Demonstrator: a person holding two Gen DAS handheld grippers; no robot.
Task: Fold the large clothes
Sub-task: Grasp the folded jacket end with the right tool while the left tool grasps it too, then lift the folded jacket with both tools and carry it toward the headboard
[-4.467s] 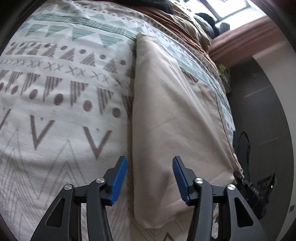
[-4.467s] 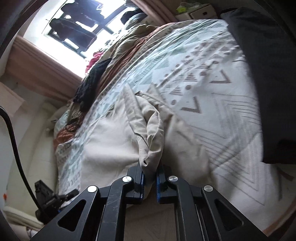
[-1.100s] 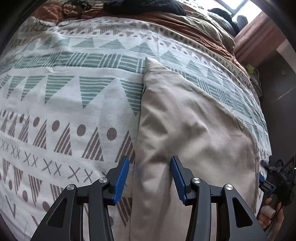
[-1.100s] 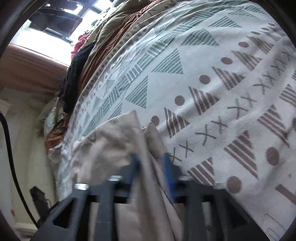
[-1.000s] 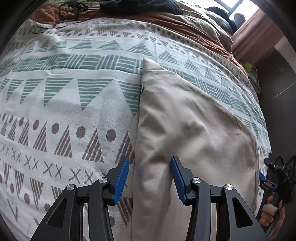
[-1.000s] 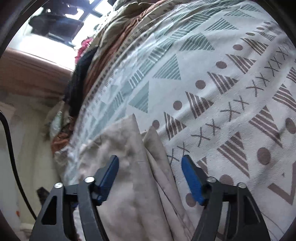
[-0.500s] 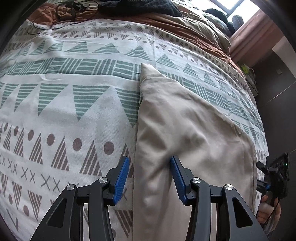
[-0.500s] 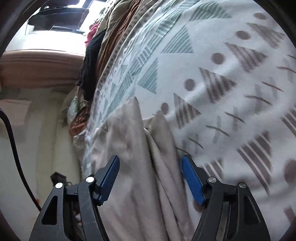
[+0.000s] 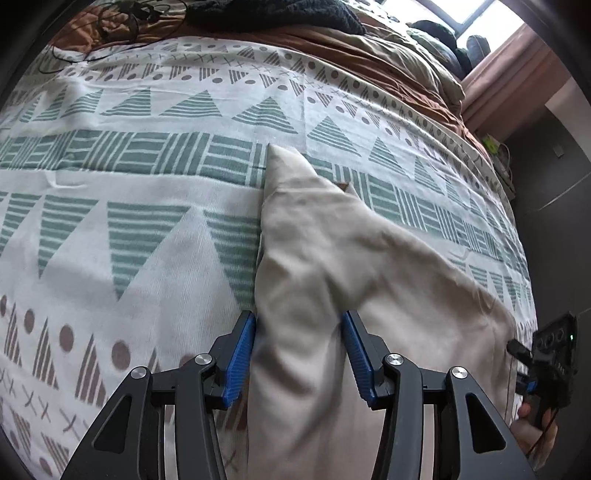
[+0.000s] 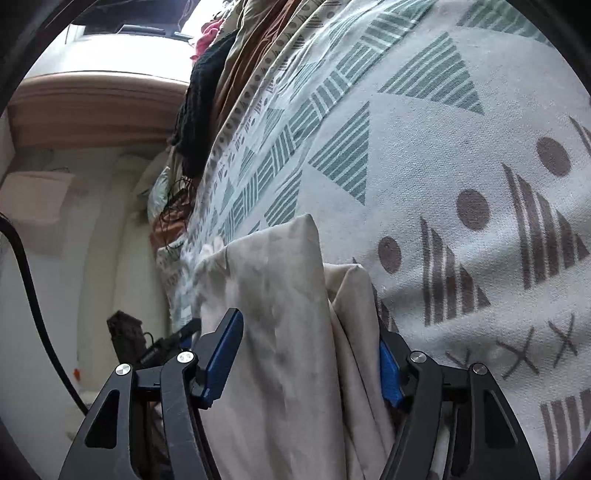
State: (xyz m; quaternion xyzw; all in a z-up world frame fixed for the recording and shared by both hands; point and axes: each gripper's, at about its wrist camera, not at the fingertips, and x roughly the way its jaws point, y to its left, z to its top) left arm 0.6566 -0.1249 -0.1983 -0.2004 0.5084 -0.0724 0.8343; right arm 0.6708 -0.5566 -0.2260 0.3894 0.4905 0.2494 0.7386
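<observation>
My left gripper (image 9: 299, 354) has its blue pads (image 9: 242, 360) apart, straddling a raised ridge of the beige garment (image 9: 332, 266); the left pad lies against the cloth's edge, but I cannot tell if either one is pressing. My right gripper (image 10: 310, 354) is closing, with bunched layers of the same garment (image 10: 280, 295) between its jaws, the left pad clear of the fabric and the right one partly hidden behind a fold. The garment lies folded in a long strip on the patterned bedspread (image 9: 129, 206), one pointed corner reaching the green striped band. Beyond the bedspread sit rumpled brown bedding (image 9: 332, 40) and a dark knit (image 9: 266, 14).
</observation>
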